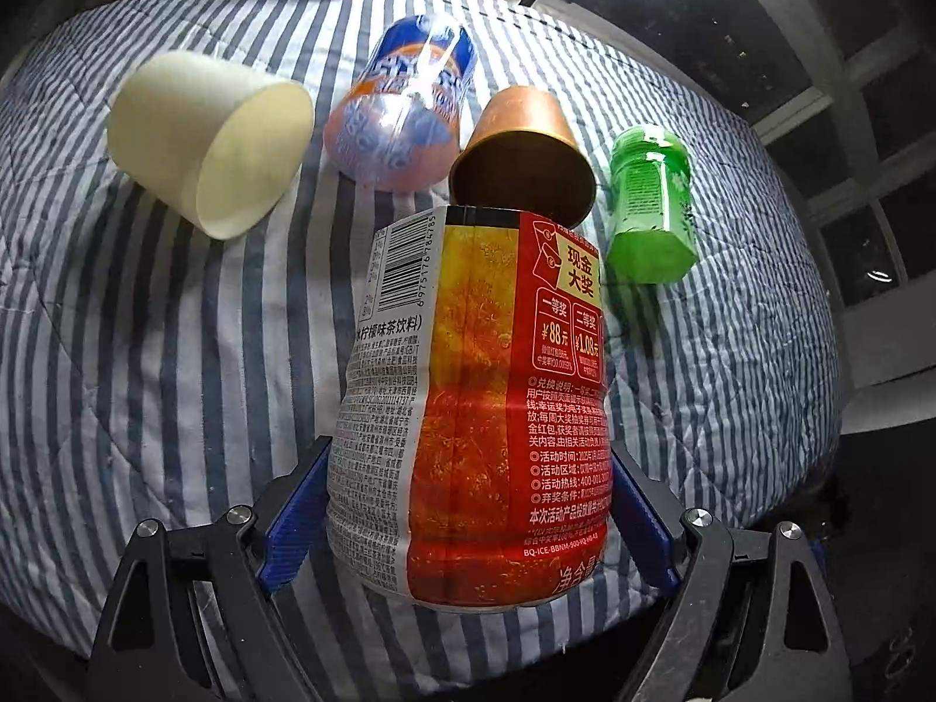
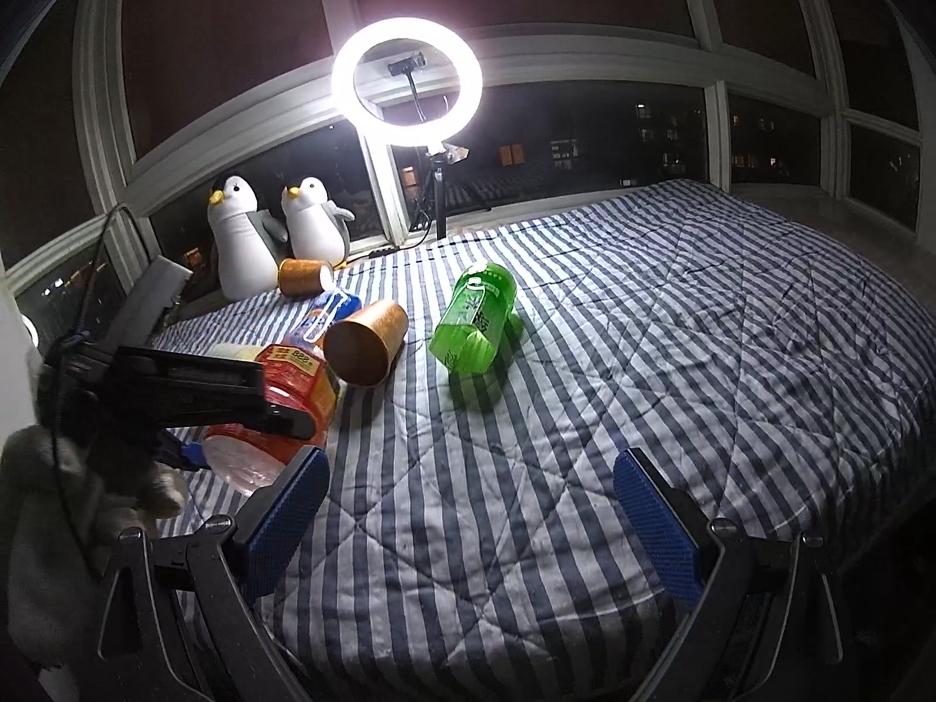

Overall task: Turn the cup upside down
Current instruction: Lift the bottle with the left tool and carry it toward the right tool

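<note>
My left gripper [image 1: 468, 503] is shut on a red and orange labelled cup [image 1: 474, 409] cut from a bottle, held lengthwise above the striped bedspread [image 1: 146, 351]; it also shows in the right wrist view [image 2: 292, 386]. Its blue pads [image 1: 292, 520] press both sides. My right gripper [image 2: 471, 503] is open and empty over the bedspread [image 2: 643, 322]. On the bed lie a cream cup [image 1: 216, 140], a blue and pink cup [image 1: 403, 111], a brown cup [image 1: 520, 158] [image 2: 365, 345] and a green cup [image 1: 649, 205] [image 2: 474, 322], all on their sides.
Another brown cup [image 2: 304, 276] lies on its side near two plush penguins [image 2: 275, 228] at the window. A lit ring light [image 2: 406, 82] on a tripod stands behind the bed. The left gripper's body [image 2: 175, 386] reaches in from the left.
</note>
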